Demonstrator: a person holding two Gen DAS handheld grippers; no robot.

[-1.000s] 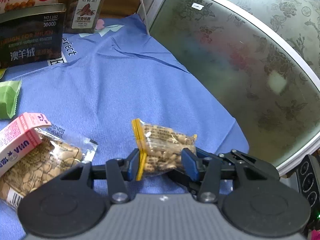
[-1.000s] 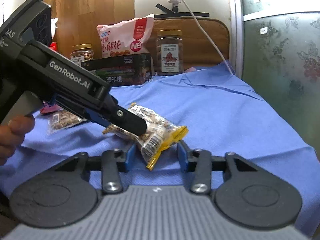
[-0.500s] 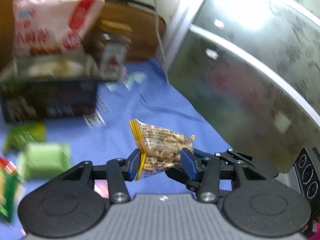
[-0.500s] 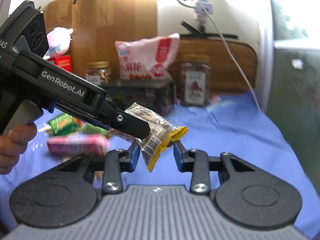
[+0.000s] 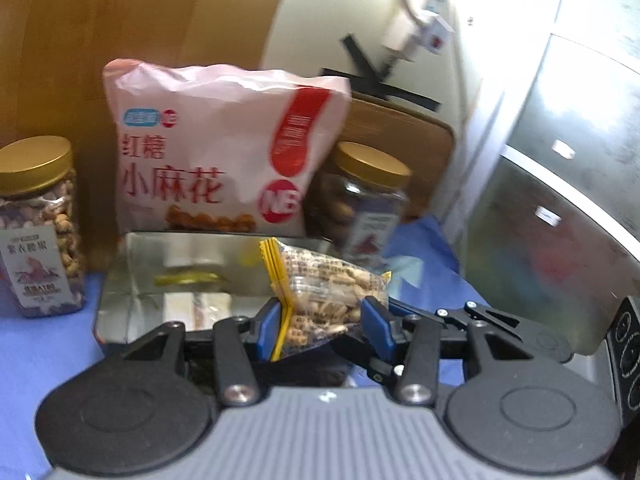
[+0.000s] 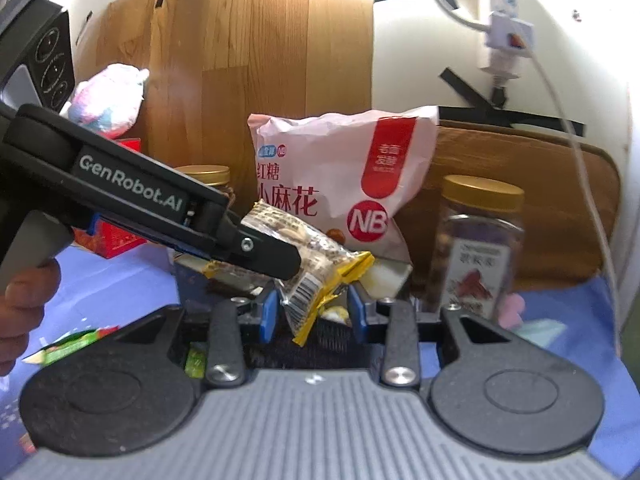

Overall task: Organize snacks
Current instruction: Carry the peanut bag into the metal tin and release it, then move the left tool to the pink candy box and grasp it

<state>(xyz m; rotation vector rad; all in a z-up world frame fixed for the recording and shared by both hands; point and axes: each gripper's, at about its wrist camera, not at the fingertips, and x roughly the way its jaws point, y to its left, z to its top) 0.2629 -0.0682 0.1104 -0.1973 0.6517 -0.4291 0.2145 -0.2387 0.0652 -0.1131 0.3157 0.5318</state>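
My left gripper (image 5: pixel 320 326) is shut on a small clear packet of nuts with yellow ends (image 5: pixel 326 284) and holds it in the air just in front of an open metal tin (image 5: pixel 132 280). The tin holds a few small packets. In the right wrist view the same packet (image 6: pixel 308 264) hangs from the left gripper's black finger (image 6: pixel 276 256), and its yellow end lies between the blue pads of my right gripper (image 6: pixel 312 314). Those pads stand a little apart from the packet and do not clamp it.
A large pink snack bag (image 5: pixel 216 152) stands behind the tin. Gold-lidded nut jars stand to its left (image 5: pixel 38 228) and right (image 5: pixel 362 204). A red box (image 6: pixel 116 232) and green packets (image 6: pixel 72 346) lie at left on the blue cloth (image 6: pixel 560 312). A charger cable (image 6: pixel 576 148) hangs at right.
Both grippers have moved forward and up with the nut packet, from low over the blue cloth to the open tin at the back. The left gripper's hold is unchanged.
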